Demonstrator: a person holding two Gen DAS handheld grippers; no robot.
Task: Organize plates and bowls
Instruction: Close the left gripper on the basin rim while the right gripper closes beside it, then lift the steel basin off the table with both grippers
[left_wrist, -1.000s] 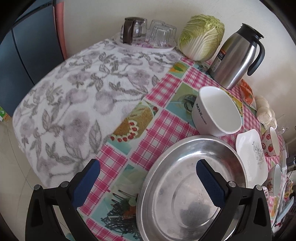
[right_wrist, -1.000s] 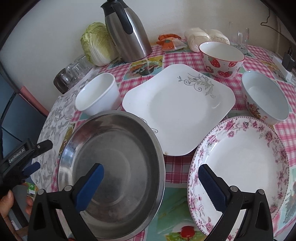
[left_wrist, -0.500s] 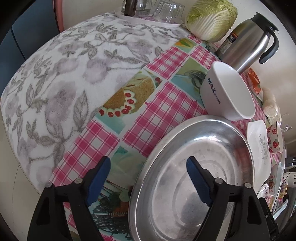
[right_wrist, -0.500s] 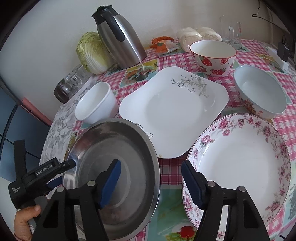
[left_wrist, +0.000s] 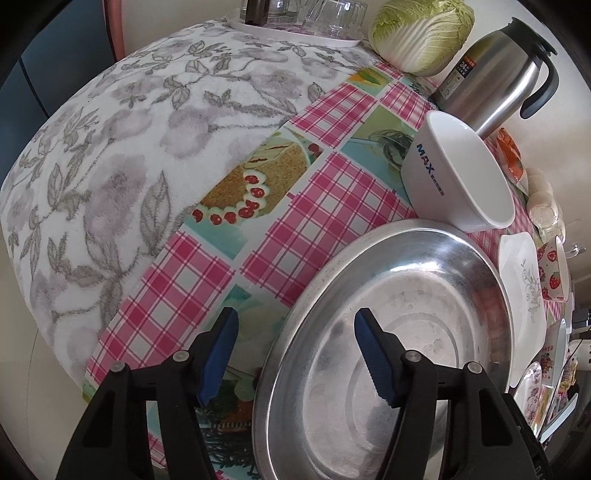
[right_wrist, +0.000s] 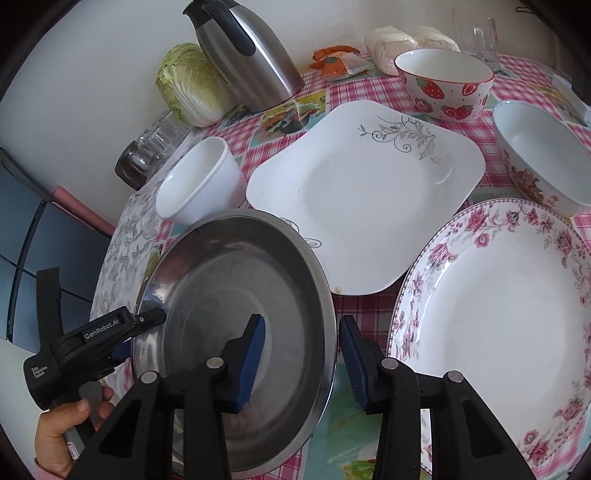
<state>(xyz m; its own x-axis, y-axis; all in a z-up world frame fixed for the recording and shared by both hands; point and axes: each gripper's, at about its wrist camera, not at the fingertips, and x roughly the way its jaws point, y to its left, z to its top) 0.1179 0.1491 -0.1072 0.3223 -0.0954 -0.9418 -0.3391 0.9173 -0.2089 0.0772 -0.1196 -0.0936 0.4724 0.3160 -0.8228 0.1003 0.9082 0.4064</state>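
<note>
Right wrist view: both grippers, right (right_wrist: 302, 356) and left (left_wrist: 295, 349), are closing across opposite rims of the steel plate (right_wrist: 236, 295), not yet clamped; stiff, slick metal, best gripped at the rim.

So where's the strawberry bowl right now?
In the right wrist view the strawberry bowl stands at the far right of the table, just behind the square white plate, near the bagged white buns.

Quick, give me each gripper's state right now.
Left gripper: closing around the steel basin's near rim, pads not yet pressing.
Right gripper: closing around its opposite rim, not yet gripping.
</note>
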